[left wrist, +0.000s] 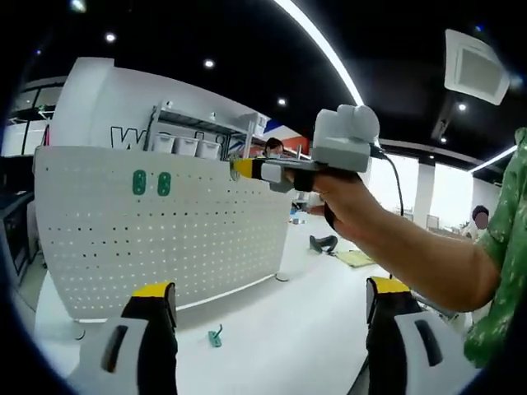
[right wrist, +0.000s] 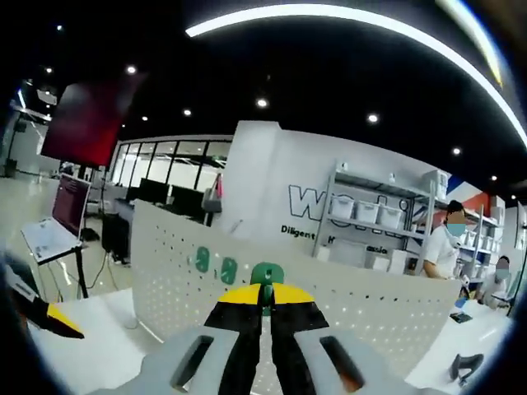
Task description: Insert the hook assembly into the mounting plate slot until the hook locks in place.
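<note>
Green plastic marks the hook (right wrist: 266, 276), pinched between the right gripper (right wrist: 265, 306)'s closed yellow-tipped jaws and poking forward along their line. It sits just before the white pegboard plate (right wrist: 346, 317), near the plate's upper edge and right of two green hooks (right wrist: 214, 264) already mounted; whether it touches the holes is hard to judge. The hook's axis seems to point into the plate, so the push runs straight ahead. The left gripper (left wrist: 272, 306) hangs spread and empty, well back from the plate. A spare green hook (left wrist: 215, 335) lies on the white tabletop (left wrist: 280, 329) below.
</note>
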`<state>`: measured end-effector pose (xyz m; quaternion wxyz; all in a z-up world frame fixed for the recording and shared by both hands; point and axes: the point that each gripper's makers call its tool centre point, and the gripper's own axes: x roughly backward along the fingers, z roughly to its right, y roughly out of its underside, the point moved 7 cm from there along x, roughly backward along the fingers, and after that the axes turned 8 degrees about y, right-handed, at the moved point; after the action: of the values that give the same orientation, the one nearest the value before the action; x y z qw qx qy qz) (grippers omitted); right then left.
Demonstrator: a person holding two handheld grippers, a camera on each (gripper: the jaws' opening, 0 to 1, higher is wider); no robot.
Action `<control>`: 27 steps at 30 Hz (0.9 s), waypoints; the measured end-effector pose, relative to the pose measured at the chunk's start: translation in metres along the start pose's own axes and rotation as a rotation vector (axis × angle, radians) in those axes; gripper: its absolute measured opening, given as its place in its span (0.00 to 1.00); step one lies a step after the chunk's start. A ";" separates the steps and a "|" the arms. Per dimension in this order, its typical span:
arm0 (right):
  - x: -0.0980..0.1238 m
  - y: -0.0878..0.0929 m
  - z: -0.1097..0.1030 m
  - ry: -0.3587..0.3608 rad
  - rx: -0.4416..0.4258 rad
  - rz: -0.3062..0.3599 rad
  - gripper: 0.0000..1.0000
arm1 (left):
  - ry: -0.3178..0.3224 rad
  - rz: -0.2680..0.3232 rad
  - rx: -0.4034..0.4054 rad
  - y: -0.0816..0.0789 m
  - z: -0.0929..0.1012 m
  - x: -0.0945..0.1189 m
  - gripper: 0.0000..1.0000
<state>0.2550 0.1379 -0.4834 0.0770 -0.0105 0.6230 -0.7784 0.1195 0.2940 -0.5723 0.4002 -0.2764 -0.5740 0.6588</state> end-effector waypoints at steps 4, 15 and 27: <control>-0.012 -0.002 -0.002 0.023 -0.004 0.029 0.01 | -0.003 -0.005 0.004 0.003 -0.005 0.003 0.98; -0.049 0.002 -0.019 0.061 0.002 0.078 0.01 | -0.026 -0.018 0.020 0.013 -0.018 0.011 0.97; -0.072 0.019 -0.018 0.104 0.014 0.072 0.01 | -0.030 -0.019 0.035 0.017 -0.027 0.011 0.97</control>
<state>0.3259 0.1606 -0.5001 0.0728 0.0531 0.6208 -0.7788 0.1322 0.3169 -0.5929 0.4024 -0.2538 -0.5710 0.6691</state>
